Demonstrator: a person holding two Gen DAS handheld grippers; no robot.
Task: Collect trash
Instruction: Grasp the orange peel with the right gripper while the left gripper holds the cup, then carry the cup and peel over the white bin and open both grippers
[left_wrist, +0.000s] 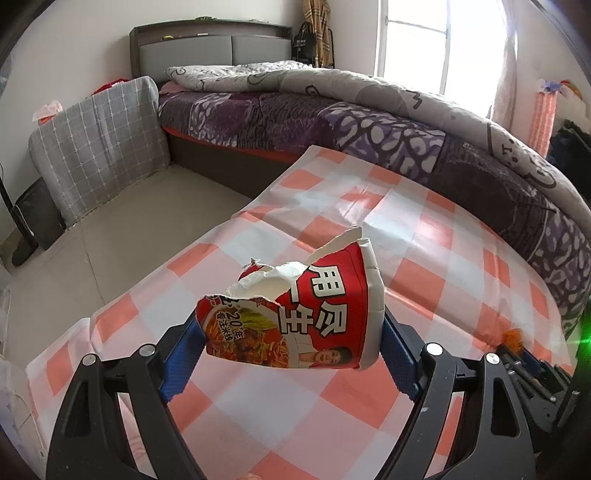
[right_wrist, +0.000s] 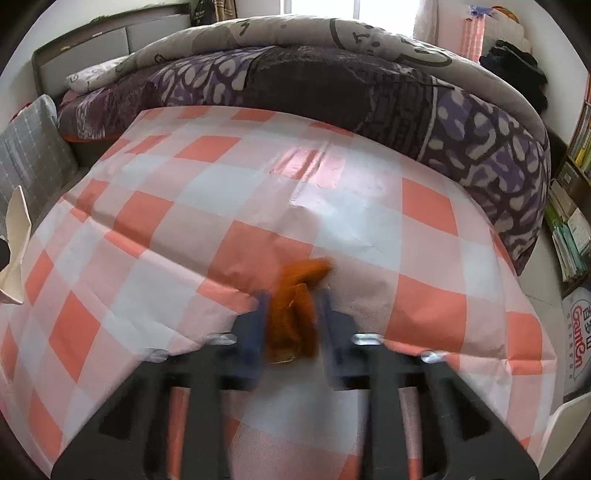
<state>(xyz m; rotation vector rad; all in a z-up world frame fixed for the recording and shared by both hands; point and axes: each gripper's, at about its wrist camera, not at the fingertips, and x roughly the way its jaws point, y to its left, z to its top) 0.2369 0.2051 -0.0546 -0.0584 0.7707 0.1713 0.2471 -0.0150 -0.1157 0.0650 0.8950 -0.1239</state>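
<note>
A torn red and white instant noodle cup (left_wrist: 306, 314) hangs above the checked tablecloth (left_wrist: 406, 229), and my left gripper (left_wrist: 290, 325) is shut on it, its blue pads pressing on the cup's two sides. The cup's white edge also shows at the left rim of the right wrist view (right_wrist: 16, 236). In that blurred view my right gripper (right_wrist: 294, 299) is shut on a crumpled orange peel (right_wrist: 306, 271) lying on the cloth (right_wrist: 184, 206). The peel (left_wrist: 511, 336) also shows at the far right of the left wrist view, with the right gripper's dark frame just below it.
A bed with a purple patterned sheet (left_wrist: 369, 129) and a grey quilt runs along the table's far side. A grey checked cushion (left_wrist: 99, 140) leans beside the headboard, above a tiled floor (left_wrist: 129, 229). A bookshelf (right_wrist: 572, 206) stands at the right.
</note>
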